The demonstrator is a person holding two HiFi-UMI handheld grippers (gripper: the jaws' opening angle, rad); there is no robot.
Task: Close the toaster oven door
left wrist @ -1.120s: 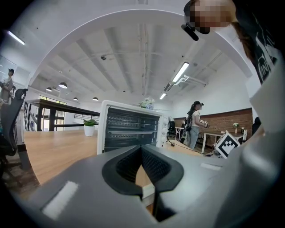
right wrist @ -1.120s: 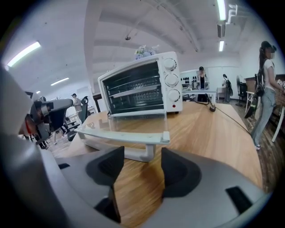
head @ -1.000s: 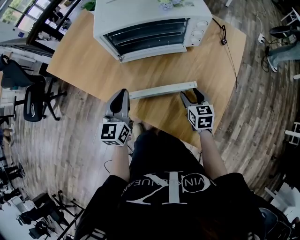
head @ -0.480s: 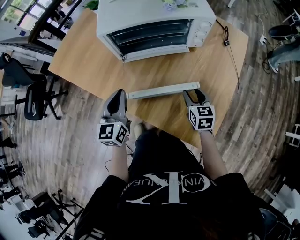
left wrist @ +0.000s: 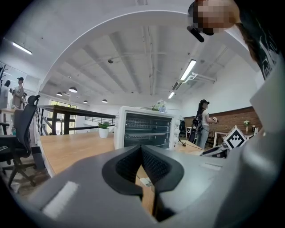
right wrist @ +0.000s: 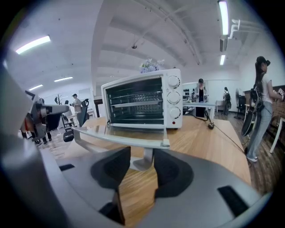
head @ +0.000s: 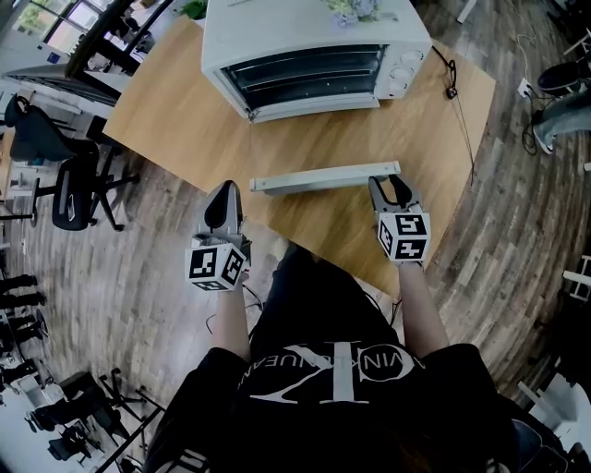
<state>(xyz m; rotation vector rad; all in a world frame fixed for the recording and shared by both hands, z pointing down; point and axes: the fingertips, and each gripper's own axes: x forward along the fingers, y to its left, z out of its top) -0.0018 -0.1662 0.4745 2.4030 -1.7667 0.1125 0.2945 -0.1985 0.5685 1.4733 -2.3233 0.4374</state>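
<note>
We are looking down on a wooden tabletop [head: 185, 129] where the toaster oven [head: 314, 55] is sitting toward the far edge, its front facing the near edge and its racks showing through the open mouth. The oven door [head: 323, 177] is lying open, folded out level over the middle of the tabletop, with its handle [right wrist: 120, 137] running along the side nearest us. We are holding the right tongs [head: 388, 189] at the right end of that handle, pointing a little downward toward the far edge. Their jaws have just been closing and are standing at a middling gap, with the handle's right post [right wrist: 144, 158] sitting between the pads. A strip of bare wood is showing between the post and the left pad, so we are not seeing a firm grip on it. We are holding the left tongs [head: 223, 199] just off the near left edge of the tabletop, over the floor [head: 138, 277], near the door's left end and apart from it. Their pads are meeting at the tips with nothing between them. Three knobs [head: 406, 66] are lining the right side of the oven's front, and a black cord [head: 459, 102] is trailing along the right edge of the tabletop. A small bunch of flowers [head: 355, 9] is resting on the oven's top. An office chair [head: 74, 189] is standing on the floor beyond the left edge.
</note>
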